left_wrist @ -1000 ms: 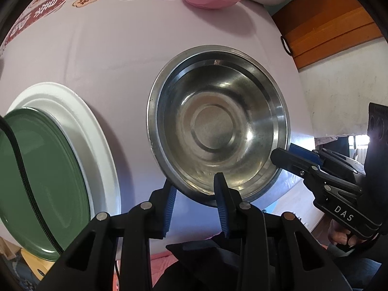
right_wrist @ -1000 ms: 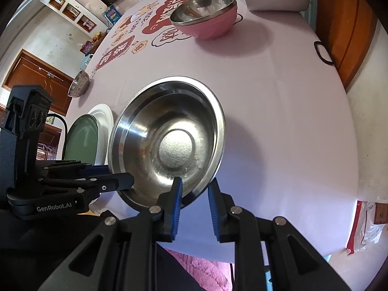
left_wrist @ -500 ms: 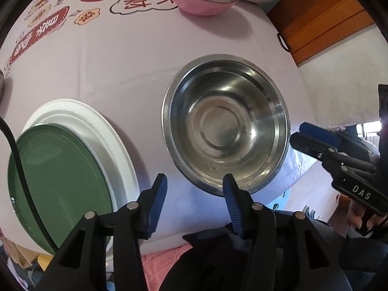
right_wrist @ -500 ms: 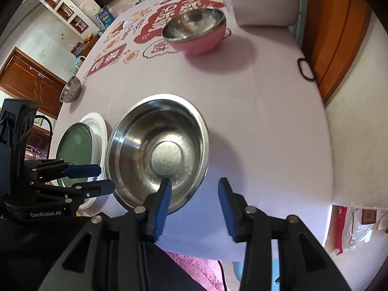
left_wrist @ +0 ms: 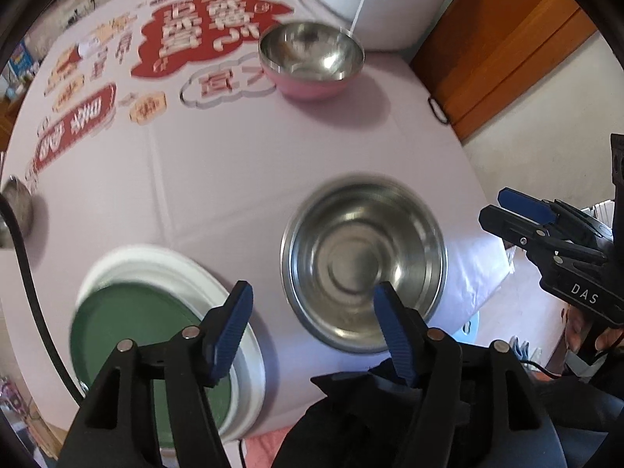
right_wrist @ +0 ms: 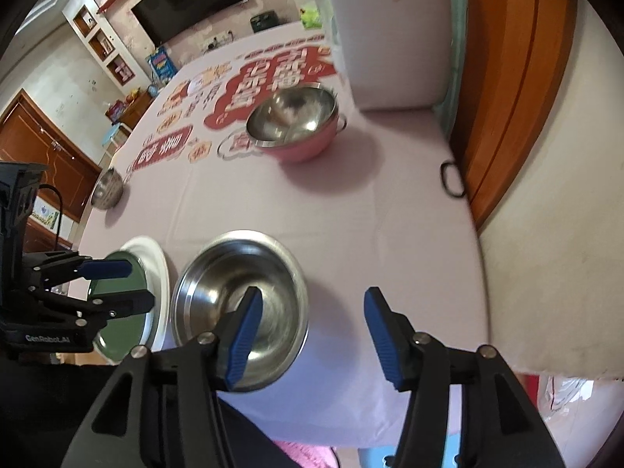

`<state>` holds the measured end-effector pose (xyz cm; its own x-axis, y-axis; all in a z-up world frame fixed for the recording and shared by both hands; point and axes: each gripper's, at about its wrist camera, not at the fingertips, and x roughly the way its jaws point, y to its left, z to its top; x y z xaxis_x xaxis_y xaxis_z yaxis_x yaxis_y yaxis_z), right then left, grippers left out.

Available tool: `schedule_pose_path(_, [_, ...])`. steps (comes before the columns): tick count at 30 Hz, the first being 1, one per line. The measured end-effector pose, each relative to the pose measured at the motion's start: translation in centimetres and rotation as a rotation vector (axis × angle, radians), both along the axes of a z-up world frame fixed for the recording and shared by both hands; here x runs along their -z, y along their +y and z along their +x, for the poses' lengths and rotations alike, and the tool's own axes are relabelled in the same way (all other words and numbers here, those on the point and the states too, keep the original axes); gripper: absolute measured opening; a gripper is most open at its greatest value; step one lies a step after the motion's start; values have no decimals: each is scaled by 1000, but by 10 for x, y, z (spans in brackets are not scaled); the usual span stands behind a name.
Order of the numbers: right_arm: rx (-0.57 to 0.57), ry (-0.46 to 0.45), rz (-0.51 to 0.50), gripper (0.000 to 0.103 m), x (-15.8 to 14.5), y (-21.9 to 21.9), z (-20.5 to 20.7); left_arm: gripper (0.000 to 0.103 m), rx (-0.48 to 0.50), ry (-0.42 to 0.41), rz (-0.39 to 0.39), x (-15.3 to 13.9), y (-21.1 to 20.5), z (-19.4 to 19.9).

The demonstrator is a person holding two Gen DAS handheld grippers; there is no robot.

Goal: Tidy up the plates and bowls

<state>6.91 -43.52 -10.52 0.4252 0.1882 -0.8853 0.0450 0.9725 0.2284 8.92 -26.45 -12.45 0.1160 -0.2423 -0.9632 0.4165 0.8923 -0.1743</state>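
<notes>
A large steel bowl sits upright near the front edge of the pink tablecloth. A green plate lies on a white plate to its left; both also show in the right wrist view, green plate on white plate. A pink bowl with a steel bowl nested inside stands farther back. My left gripper is open and empty, raised above the front edge between plates and bowl. My right gripper is open and empty, just right of the steel bowl.
A small steel bowl sits at the table's far left. A white appliance stands at the back right beside a wooden door. The table edge drops off to the right onto the floor.
Both grippers let go of the steel bowl's rim, opened wide and pulled back and up. The bowl now rests on the table by the plates.
</notes>
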Motion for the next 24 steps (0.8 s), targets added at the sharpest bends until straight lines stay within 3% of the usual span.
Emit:
schedule_pose_path(14, [83, -176, -51, 61, -26, -12, 37, 66, -61, -232, -111, -47, 0, 51])
schedule_pose_path(24, [102, -311, -65, 61, -44, -15, 78, 65, -124, -340, -169, -59, -4, 85])
